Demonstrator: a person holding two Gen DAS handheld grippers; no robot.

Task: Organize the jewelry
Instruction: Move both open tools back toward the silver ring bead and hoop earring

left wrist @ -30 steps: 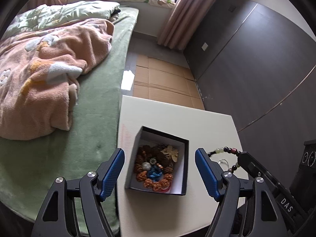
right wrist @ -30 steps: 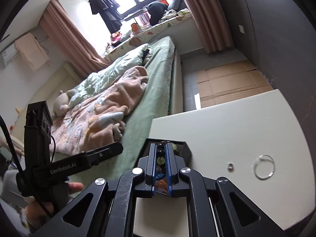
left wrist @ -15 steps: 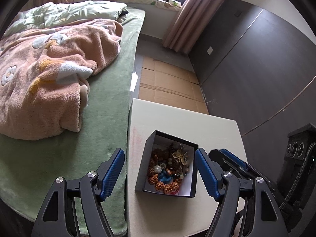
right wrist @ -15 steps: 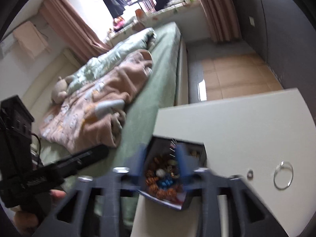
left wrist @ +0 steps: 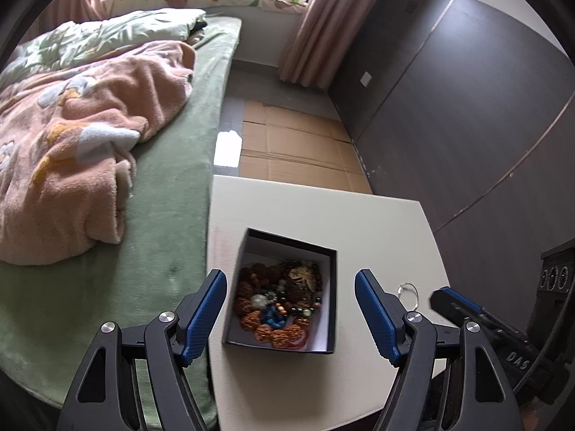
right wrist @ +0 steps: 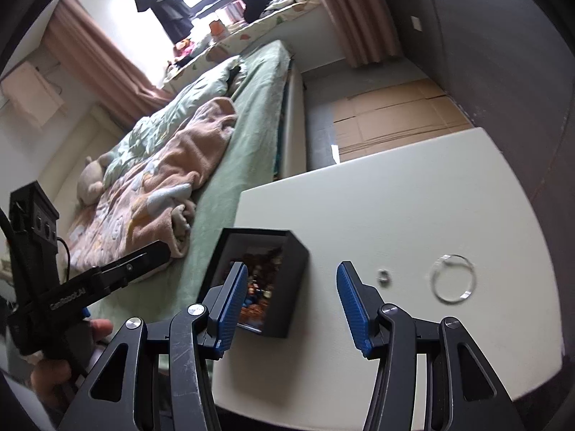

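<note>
The white table (right wrist: 413, 186) sits next to the bed (left wrist: 169, 222). On it stands a black box (left wrist: 332, 298) w/ no lid, near the bed-side edge. It's full of jewelry (left wrist: 280, 301): brown bumpy beads, a blue bit, a gold leafy piece, all piled in a heap.

The left gripper (left wrist: 290, 314) hangs over the box, wide apart, w/ nothing in it.

The right gripper (right wrist: 291, 303) is opening, and nothing sits between its blue pads. The box is just by its left pad.

Right of that gripper, on bare table, lies a big thin ring (right wrist: 453, 283), clear or silver, flat. A small ring (right wrist: 383, 276) lies between it and the gripper. Both are round, so no long way to line up with. The right gripper is nearer to them, so it prob. takes the small one next.
</note>
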